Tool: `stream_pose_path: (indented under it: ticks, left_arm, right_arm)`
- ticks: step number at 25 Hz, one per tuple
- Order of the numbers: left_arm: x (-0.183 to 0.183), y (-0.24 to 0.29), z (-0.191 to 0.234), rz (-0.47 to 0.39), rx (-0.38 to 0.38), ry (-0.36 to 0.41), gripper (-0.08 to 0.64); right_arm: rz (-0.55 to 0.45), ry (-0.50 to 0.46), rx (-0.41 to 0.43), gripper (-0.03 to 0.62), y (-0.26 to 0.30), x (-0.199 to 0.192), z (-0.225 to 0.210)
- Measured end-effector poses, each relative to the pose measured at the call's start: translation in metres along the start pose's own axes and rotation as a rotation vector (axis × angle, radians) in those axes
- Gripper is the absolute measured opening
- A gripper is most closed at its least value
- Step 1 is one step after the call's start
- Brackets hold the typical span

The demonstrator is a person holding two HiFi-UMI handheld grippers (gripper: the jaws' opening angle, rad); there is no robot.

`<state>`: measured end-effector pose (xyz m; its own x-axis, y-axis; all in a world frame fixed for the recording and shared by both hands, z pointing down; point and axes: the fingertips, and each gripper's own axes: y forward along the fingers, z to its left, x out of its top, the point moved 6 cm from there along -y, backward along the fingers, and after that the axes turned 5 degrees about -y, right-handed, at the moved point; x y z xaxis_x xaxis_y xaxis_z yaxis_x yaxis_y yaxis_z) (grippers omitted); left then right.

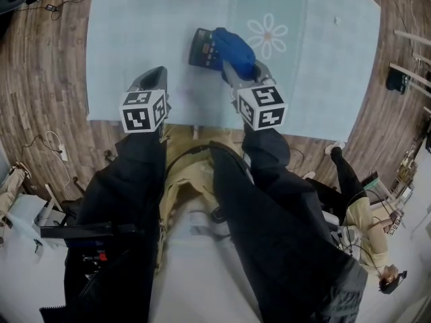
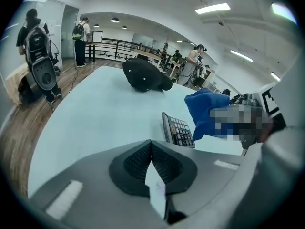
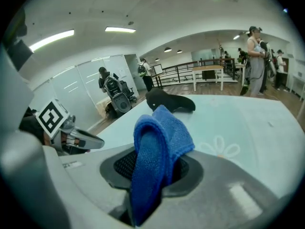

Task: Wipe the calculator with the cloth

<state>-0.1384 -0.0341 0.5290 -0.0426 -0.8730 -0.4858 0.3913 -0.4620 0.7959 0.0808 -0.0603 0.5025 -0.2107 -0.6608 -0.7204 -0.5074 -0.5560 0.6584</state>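
While the right gripper [image 1: 237,71] pinches a folded, nubbly blue cloth [image 1: 232,47] between its ribbed black pads, the soft wad sits over the right end of the flat dark calculator [image 1: 201,48] — apparently placed for a wiping pass. The hard, many-keyed calculator lies on the smooth pale-blue tablecloth [image 1: 135,32]; the left gripper [image 1: 153,76], jaws pressed together on nothing, waits nearby — seemingly kept clear.

No legible text, brand or number found. Calculator [image 2: 178,130]: key legends too small to read. Left cube [image 1: 143,110] and right cube [image 1: 261,106]: black-and-white square code patterns only, no lettering. White slip [image 2: 155,190]: faint purplish mark, illegible. Desk [image 1: 135,39] cover: flower motif [image 1: 267,36], no wording.
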Motion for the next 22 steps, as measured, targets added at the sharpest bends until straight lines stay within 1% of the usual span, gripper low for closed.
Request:
stream_pose_path:
  ticks: [2,5,9,11,15,18,22]
  left_arm:
    - [-0.003,-0.004,0.000,-0.002,0.001,-0.001,-0.014]
    - [-0.007,-0.007,0.003,-0.002,0.007,-0.005,-0.014]
    - [-0.013,-0.010,0.007,-0.005,0.015,-0.008,-0.014]
    - [-0.015,-0.011,0.007,-0.005,0.017,-0.009,-0.014]
    - [-0.018,-0.015,0.005,-0.009,0.017,-0.009,-0.014]
    - [-0.020,-0.017,0.005,-0.009,0.015,-0.009,-0.014]
    - [-0.024,-0.017,0.005,-0.007,0.018,-0.011,-0.014]
  right_arm:
    - [0.008,-0.014,-0.064,0.114,-0.004,0.002,-0.021]
    - [0.051,-0.045,-0.149,0.115,0.000,-0.004,-0.049]
    - [0.128,-0.072,-0.217,0.115,0.014,-0.020,-0.068]
    - [0.170,-0.080,-0.217,0.115,0.025,-0.030,-0.066]
    - [0.237,-0.087,-0.165,0.115,0.049,-0.046,-0.044]
    - [0.245,-0.085,-0.138,0.115,0.057,-0.048,-0.026]
    - [0.236,-0.109,-0.082,0.115,0.063,-0.045,-0.003]
